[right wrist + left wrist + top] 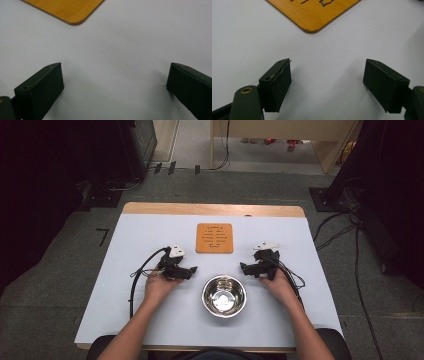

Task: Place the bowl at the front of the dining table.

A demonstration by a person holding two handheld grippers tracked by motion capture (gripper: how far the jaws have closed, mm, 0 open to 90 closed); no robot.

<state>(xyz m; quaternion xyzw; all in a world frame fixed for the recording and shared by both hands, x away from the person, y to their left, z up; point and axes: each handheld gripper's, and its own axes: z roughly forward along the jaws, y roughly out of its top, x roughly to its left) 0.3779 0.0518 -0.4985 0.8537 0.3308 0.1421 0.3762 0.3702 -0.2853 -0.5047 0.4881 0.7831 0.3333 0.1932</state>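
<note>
A dim workroom with grey carpet and trailing cables surrounds a wooden table under a pale blue-white sheet [150,310]. Nothing appears started yet, by my reading: the round shiny steel bowl [224,295] sits empty near the front edge, between the person's hands, and the square bamboo trivet with cut slots [214,238] lies bare beyond it, well apart. The left gripper [186,270] and the right gripper [247,268] rest on the sheet beside the bowl, jaws spread wide, grasping nothing. Everything remains to be done.

left hand-held gripper [192,269]: black, grey triangular plate, black cable | right hand-held gripper [243,266]: same | forearms bare
</note>
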